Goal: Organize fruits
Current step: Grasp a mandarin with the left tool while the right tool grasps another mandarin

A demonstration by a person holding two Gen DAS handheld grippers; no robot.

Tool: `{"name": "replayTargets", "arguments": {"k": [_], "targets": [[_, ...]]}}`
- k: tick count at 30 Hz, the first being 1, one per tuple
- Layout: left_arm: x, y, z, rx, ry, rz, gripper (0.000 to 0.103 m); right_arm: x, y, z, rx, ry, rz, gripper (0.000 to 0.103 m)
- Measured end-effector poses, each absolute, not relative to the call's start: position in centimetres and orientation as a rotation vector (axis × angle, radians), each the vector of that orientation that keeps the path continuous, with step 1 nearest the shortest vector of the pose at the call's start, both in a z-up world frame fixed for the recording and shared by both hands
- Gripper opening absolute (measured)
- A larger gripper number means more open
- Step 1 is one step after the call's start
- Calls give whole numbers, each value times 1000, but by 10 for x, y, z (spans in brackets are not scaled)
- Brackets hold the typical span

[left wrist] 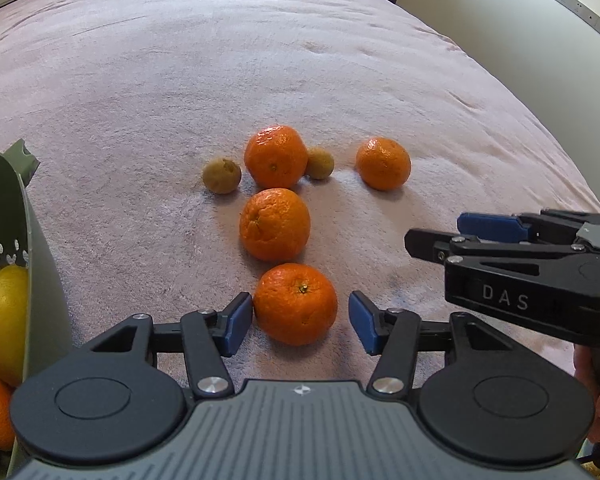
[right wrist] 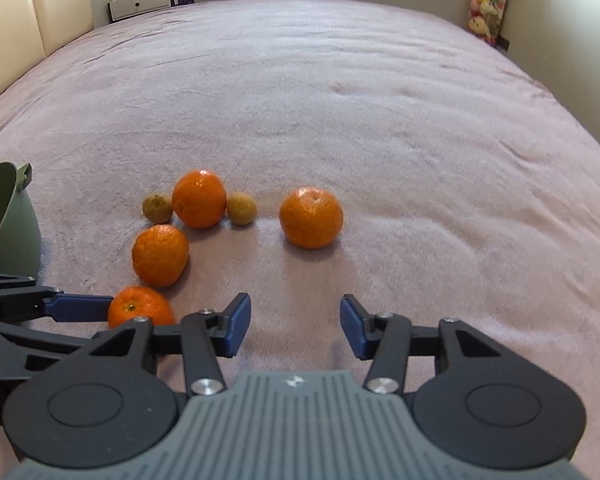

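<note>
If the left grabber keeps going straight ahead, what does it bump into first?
Probably the nearest orange: it already sits between the left gripper's open jaws, one pad nearly touching it.

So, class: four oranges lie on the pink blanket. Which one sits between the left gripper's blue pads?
The nearest orange, last in the line of three. It lies between the left gripper pads, stem facing up; the other three lie farther off.

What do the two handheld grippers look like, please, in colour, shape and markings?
The left gripper and right gripper match: black linkage arms with silver pins, blue pads on the jaws, round black discs and a ribbed grey body. The right one's side reads DAS.
</note>
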State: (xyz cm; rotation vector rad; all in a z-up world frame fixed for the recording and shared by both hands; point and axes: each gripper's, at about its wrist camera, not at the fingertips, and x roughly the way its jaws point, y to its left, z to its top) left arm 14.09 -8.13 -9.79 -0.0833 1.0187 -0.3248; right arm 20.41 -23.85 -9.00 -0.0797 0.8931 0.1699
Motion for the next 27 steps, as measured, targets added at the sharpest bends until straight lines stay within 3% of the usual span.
{"name": "replayTargets", "arguments": {"k": [1, 7, 27], "targets": [[142, -81, -99, -82, 1019, -320, 54, 205, -237, -90, -94, 880, 169, 48], [146, -79, -98, -98, 1027, -320, 51, 216, -234, -91, -130, 821, 155, 51], [151, -71, -70, -161, 1001, -313, 51, 274, -234, -115, -82, 818, 142, 51]]}}
